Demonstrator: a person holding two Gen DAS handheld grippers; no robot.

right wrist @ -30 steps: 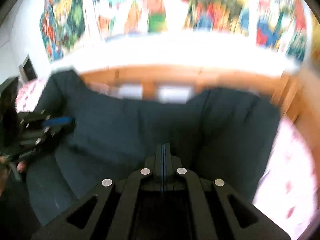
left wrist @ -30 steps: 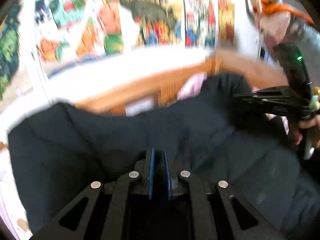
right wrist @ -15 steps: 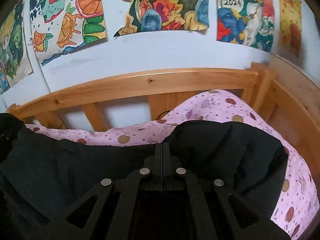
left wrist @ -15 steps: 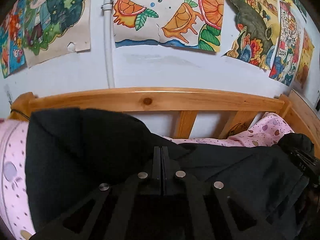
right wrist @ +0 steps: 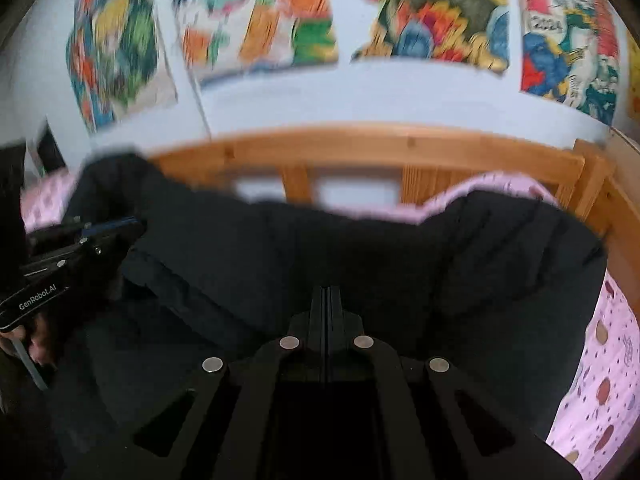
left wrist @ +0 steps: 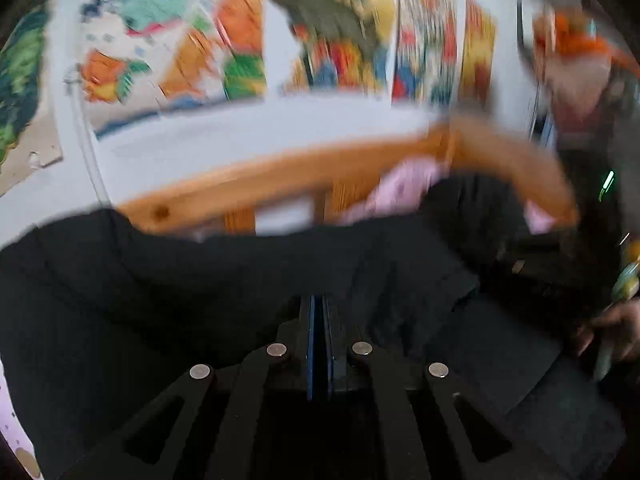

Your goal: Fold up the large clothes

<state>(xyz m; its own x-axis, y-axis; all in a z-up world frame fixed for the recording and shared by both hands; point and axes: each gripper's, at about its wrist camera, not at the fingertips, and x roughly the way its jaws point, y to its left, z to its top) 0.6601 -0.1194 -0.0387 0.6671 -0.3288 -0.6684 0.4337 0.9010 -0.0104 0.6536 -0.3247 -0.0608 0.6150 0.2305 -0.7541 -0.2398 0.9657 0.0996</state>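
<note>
A large black garment (left wrist: 168,280) lies spread over the bed and fills the lower half of both views (right wrist: 400,264). My left gripper (left wrist: 319,308) is shut with its blue pads pinching the black fabric. My right gripper (right wrist: 327,296) is shut on the same garment further right. The left gripper also shows at the left edge of the right wrist view (right wrist: 108,228). The right gripper's black body shows at the right of the left wrist view (left wrist: 532,264). Both views are motion-blurred.
A wooden bed rail (right wrist: 380,148) runs across behind the garment, with another rail on the right (right wrist: 616,216). A pink dotted sheet (right wrist: 600,392) covers the mattress. Colourful posters (right wrist: 280,20) hang on the white wall.
Both grippers have pulled back and up from the headboard with the garment, which now rises in front of the rail. The two views swing back towards each other.
</note>
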